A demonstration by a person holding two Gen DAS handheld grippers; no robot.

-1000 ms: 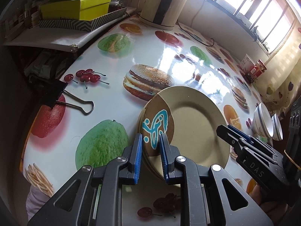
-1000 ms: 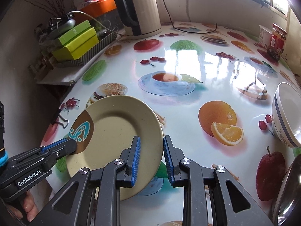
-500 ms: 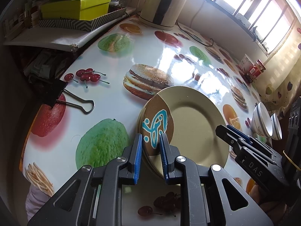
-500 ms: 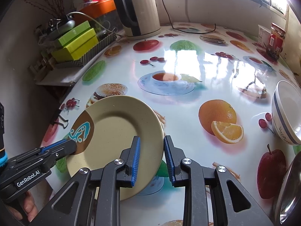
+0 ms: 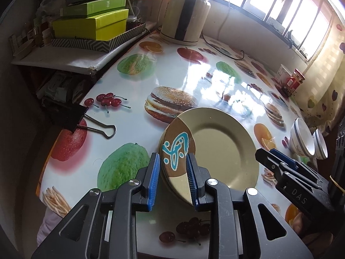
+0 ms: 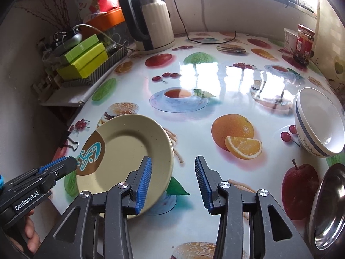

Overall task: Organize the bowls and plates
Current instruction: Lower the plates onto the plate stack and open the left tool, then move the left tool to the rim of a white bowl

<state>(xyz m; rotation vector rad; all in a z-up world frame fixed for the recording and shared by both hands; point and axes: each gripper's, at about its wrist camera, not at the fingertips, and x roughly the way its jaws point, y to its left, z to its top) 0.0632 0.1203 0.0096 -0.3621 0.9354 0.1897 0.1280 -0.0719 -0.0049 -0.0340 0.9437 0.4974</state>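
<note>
A stack of tan plates (image 5: 222, 151) with a brown patch and blue mark lies flat on the fruit-print table (image 5: 204, 73), also seen in the right wrist view as plates (image 6: 129, 142). My left gripper (image 5: 172, 155) stands open, its fingers straddling the stack's near rim over the brown patch without clamping it. My right gripper (image 6: 173, 158) is wide open and holds nothing, its left finger over the plate's right edge. Each view shows the other gripper: right gripper (image 5: 265, 156), left gripper (image 6: 72, 163). Two white bowls (image 5: 301, 138) with blue rims stand at the right, one seen as bowl (image 6: 317, 127).
A steel dish (image 6: 327, 207) sits at the right edge. A kettle (image 6: 151, 21), its cord and green boxes (image 5: 90, 26) on a side shelf stand at the back left. A binder clip (image 5: 71, 116) grips the table's left edge. A red jar (image 6: 305, 41) stands far right.
My right gripper's jaws have spread wide apart beside the plate. My left gripper's jaws have widened a little. The plate stack has stayed where it was.
</note>
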